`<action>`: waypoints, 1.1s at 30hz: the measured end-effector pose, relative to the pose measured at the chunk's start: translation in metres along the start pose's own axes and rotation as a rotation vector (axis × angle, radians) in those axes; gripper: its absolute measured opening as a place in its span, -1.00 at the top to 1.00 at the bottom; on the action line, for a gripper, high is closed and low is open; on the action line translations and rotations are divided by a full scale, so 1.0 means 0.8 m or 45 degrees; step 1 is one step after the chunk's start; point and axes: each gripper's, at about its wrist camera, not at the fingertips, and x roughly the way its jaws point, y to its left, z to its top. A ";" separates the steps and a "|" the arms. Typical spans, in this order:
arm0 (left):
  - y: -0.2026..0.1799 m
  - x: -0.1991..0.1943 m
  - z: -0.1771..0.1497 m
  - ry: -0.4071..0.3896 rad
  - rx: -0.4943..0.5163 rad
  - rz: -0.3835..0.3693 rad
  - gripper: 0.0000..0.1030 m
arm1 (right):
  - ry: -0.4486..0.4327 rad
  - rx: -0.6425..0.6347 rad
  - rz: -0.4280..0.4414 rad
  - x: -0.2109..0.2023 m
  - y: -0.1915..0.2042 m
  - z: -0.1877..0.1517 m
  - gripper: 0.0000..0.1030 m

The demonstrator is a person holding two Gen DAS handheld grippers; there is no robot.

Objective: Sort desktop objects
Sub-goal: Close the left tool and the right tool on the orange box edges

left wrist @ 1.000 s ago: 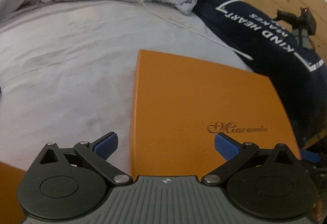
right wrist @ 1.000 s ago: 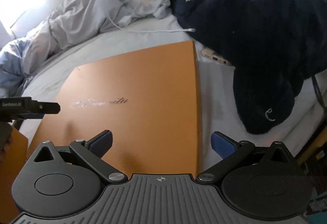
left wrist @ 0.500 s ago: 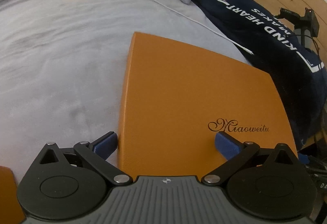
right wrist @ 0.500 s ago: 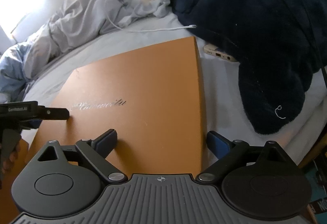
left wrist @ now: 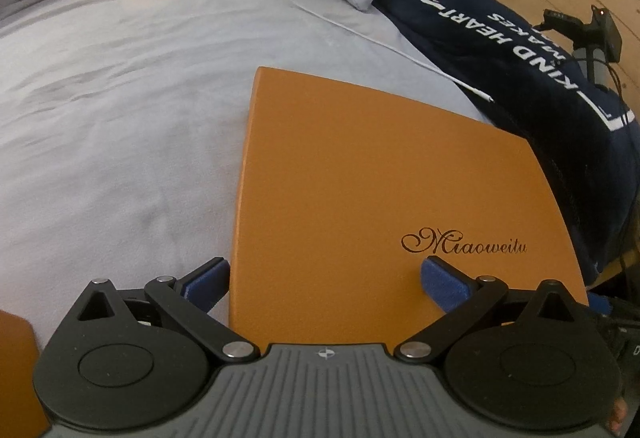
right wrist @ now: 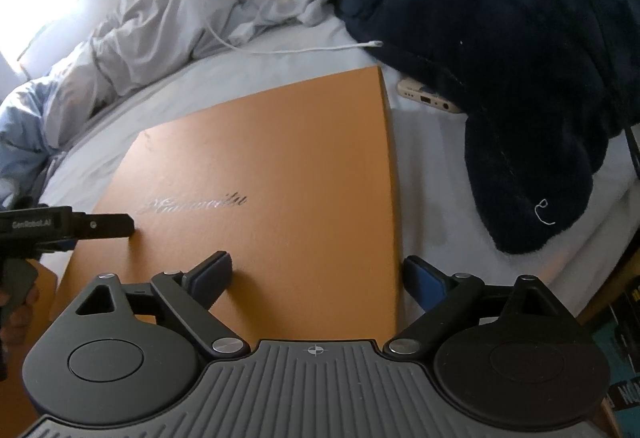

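- Left gripper point(left wrist: 324, 278), jaws wide, straddles the near left edge of an orange box point(left wrist: 384, 198).
- Right gripper point(right wrist: 318, 274), jaws wide, straddles its right edge.
- The box lies flat on a grey bed point(left wrist: 120, 98).
- Beyond: navy blanket point(right wrist: 520, 58), phone point(right wrist: 428, 96), white cable point(left wrist: 360, 34).

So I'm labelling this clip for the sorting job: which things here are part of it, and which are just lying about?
Part of the job:
- orange box lid, flat on the bed
- left gripper, open, astride the lid's left edge
- right gripper, open, astride its right edge

Lying about:
- navy blanket
- phone, partly under the blanket
- white cable
- crumpled grey bedding
- bedsheet
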 end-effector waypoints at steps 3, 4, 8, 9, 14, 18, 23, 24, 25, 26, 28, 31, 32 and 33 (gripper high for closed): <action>-0.002 -0.007 -0.001 -0.002 0.002 0.006 -1.00 | 0.005 -0.004 0.001 -0.007 0.004 0.001 -0.81; -0.003 -0.011 -0.001 -0.013 0.004 0.007 -1.00 | 0.002 -0.012 -0.002 -0.009 0.006 0.002 -0.81; -0.010 -0.030 0.001 -0.056 0.023 0.021 -1.00 | -0.012 -0.034 -0.003 -0.023 0.014 0.008 -0.81; -0.011 -0.034 0.002 -0.061 0.025 0.026 -1.00 | -0.016 -0.042 -0.001 -0.027 0.017 0.010 -0.81; -0.011 -0.060 0.005 -0.102 0.020 0.032 -1.00 | -0.055 -0.079 0.012 -0.049 0.035 0.016 -0.81; -0.009 -0.087 0.009 -0.151 0.017 0.033 -0.99 | -0.090 -0.098 0.031 -0.068 0.051 0.022 -0.81; -0.008 -0.126 0.016 -0.227 0.013 0.033 -1.00 | -0.130 -0.128 0.065 -0.094 0.079 0.031 -0.81; -0.007 -0.134 0.017 -0.243 0.011 0.034 -1.00 | -0.138 -0.135 0.072 -0.099 0.085 0.032 -0.81; -0.007 -0.142 0.018 -0.258 0.009 0.035 -1.00 | -0.146 -0.142 0.079 -0.104 0.091 0.034 -0.81; -0.006 -0.150 0.019 -0.273 0.007 0.036 -1.00 | -0.154 -0.149 0.086 -0.109 0.097 0.036 -0.81; -0.004 -0.164 0.020 -0.297 0.003 0.039 -0.99 | -0.171 -0.164 0.101 -0.120 0.109 0.039 -0.81; 0.000 -0.184 0.018 -0.327 -0.004 0.051 -1.00 | -0.195 -0.185 0.122 -0.136 0.128 0.045 -0.81; 0.003 -0.192 0.017 -0.336 -0.010 0.054 -1.00 | -0.203 -0.192 0.129 -0.141 0.134 0.046 -0.81; 0.006 -0.200 0.015 -0.345 -0.016 0.057 -1.00 | -0.211 -0.199 0.136 -0.147 0.140 0.048 -0.81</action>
